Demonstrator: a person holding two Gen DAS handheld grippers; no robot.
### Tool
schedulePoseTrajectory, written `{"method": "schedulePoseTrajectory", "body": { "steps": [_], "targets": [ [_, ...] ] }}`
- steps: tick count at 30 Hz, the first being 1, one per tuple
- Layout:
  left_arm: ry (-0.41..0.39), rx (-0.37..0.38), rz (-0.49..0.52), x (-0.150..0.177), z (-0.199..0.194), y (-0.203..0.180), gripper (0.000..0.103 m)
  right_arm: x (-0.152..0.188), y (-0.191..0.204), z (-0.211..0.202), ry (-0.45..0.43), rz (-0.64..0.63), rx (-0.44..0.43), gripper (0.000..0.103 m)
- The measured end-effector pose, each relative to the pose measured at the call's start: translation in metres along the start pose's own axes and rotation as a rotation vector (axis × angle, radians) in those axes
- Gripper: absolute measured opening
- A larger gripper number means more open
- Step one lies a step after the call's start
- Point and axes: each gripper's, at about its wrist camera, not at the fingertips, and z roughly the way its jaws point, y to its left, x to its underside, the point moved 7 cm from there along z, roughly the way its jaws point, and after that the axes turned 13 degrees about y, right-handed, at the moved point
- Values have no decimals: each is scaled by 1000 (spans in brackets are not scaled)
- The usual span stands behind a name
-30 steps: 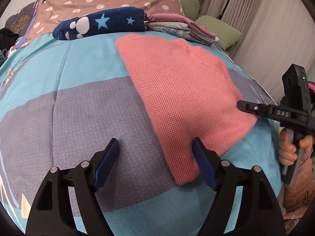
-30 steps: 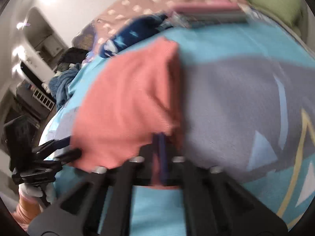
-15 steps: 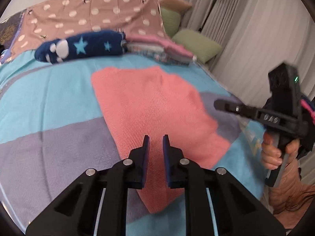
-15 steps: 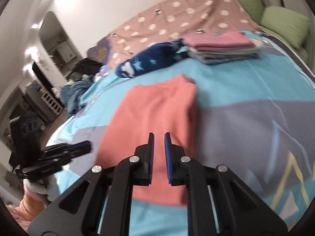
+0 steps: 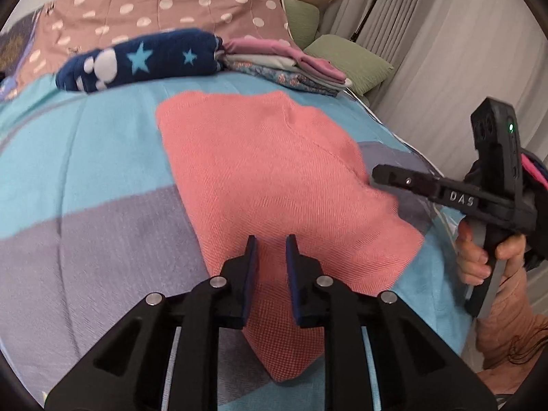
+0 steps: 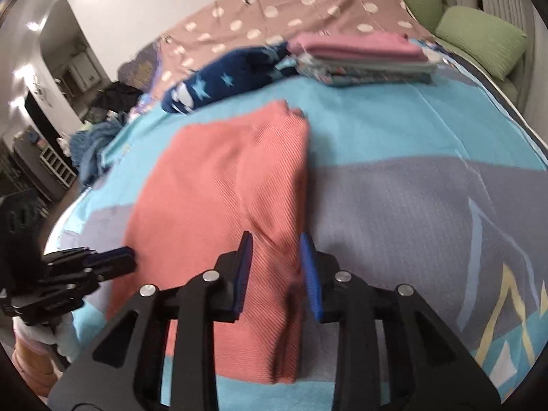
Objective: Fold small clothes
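Both tongs – left tongs (image 5: 270,251) and right tongs (image 6: 275,251) – have just been opening, slightly spread, gripping nothing, hovering over the coral garment (image 5: 274,178) – it lies folded flat on the bed (image 5: 85,157), probably released after a fold

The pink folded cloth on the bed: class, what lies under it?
The pink folded cloth lies flat on the turquoise and grey bedspread. Whatever sits between its own folded layers is covered.
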Motion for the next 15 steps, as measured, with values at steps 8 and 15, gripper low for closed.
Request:
{"method": "schedulePoseTrajectory", "body": {
  "steps": [8, 15],
  "targets": [
    [-51, -28, -44, -19, -6, 18, 31, -17, 19, -4, -21, -94, 0, 33],
    [10, -106, 4, -33, 36, 26, 31, -40, 5, 60, 122, -54, 42, 28]
  ]
}}
